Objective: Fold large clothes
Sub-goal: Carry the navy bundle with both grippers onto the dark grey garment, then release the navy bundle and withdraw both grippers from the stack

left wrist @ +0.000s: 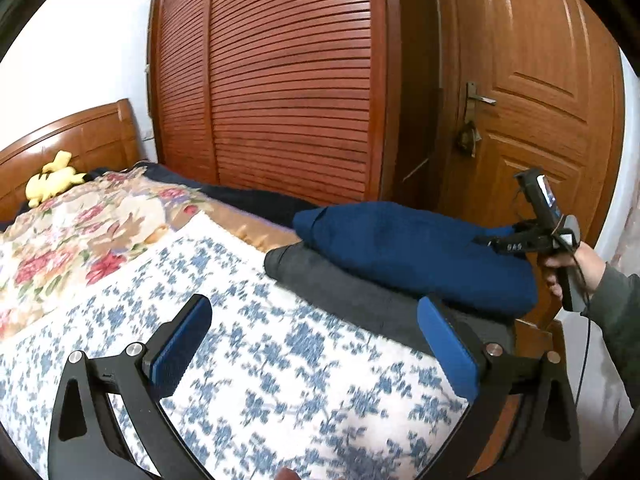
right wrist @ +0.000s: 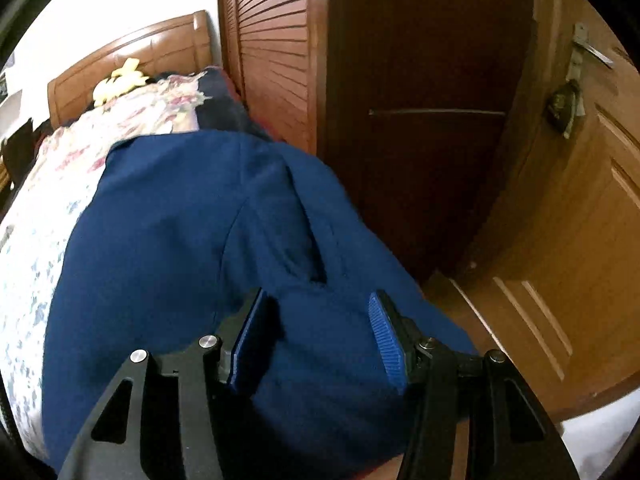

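A folded dark blue garment (left wrist: 400, 248) lies on top of a dark grey garment (left wrist: 360, 292) at the bed's right edge. My left gripper (left wrist: 312, 304) hovers wide open above the blue-flowered bedspread (left wrist: 280, 380), short of the grey garment, with nothing between its fingers. In the right wrist view the blue garment (right wrist: 180, 240) fills the middle. My right gripper (right wrist: 318, 296) stands half open over it; a hump of blue cloth sits between the pads (right wrist: 384, 332), which do not squeeze it. From the left wrist view, the right gripper (left wrist: 494, 242) rests at the garment's right end, held by a hand (left wrist: 568, 268).
A louvred wooden wardrobe (left wrist: 288, 80) and a panelled door (left wrist: 540, 120) stand close behind the bed. A floral quilt (left wrist: 80, 232), a yellow plush toy (left wrist: 52, 184) and the wooden headboard (left wrist: 80, 136) lie to the left. The bed's wooden footboard (left wrist: 536, 332) shows under the clothes.
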A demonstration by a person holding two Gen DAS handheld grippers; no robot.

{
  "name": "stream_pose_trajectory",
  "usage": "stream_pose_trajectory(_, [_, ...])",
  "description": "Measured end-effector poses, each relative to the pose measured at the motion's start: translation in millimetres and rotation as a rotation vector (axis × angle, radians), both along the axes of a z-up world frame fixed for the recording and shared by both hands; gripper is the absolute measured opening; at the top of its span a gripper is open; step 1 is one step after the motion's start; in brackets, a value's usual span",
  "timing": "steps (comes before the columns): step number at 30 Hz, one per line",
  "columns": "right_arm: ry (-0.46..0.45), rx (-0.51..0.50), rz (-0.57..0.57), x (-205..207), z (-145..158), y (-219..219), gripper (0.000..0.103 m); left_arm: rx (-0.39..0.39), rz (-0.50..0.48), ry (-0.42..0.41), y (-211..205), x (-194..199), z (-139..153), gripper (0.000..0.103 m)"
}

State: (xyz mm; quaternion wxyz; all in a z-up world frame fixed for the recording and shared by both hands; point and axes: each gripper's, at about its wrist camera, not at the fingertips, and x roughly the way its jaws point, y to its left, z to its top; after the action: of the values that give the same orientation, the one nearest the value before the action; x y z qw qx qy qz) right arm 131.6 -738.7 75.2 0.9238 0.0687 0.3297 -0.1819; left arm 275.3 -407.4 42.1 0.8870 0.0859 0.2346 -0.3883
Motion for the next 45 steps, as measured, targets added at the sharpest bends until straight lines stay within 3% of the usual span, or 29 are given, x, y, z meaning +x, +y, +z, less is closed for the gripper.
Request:
stream_pose_trajectory(3, [-0.048, -0.054, -0.037, -34, 11, 15, 0.055, -0.001, 0.011, 0.001, 15, -7, 0, 0.103])
stream_pose_trajectory(10, [-0.153, -0.077, 0.019, -88, 37, 74, 0.057, 0.018, 0.034, 0.003, 50, -28, -3, 0.103])
stream_pose_trajectory(18, [-0.200, -0.062, 0.135, -140, 24, 163, 0.082, 0.003, 0.106, 0.001, 100, -58, -6, 0.103])
stream_pose_trajectory(25, [-0.253, -0.038, 0.247, -165, 11, 243, 0.083, -0.014, 0.192, -0.014, 156, -91, 0, 0.103])
stream_pose_trajectory(38, [-0.277, 0.014, 0.413, -171, -11, 362, 0.083, 0.000, 0.344, 0.002, 261, -131, -17, 0.103])
stream_pose_trajectory(45, [-0.265, 0.003, 0.487, -133, -30, 387, 0.082, 0.023, 0.457, 0.030, 308, -140, -42, 0.103])
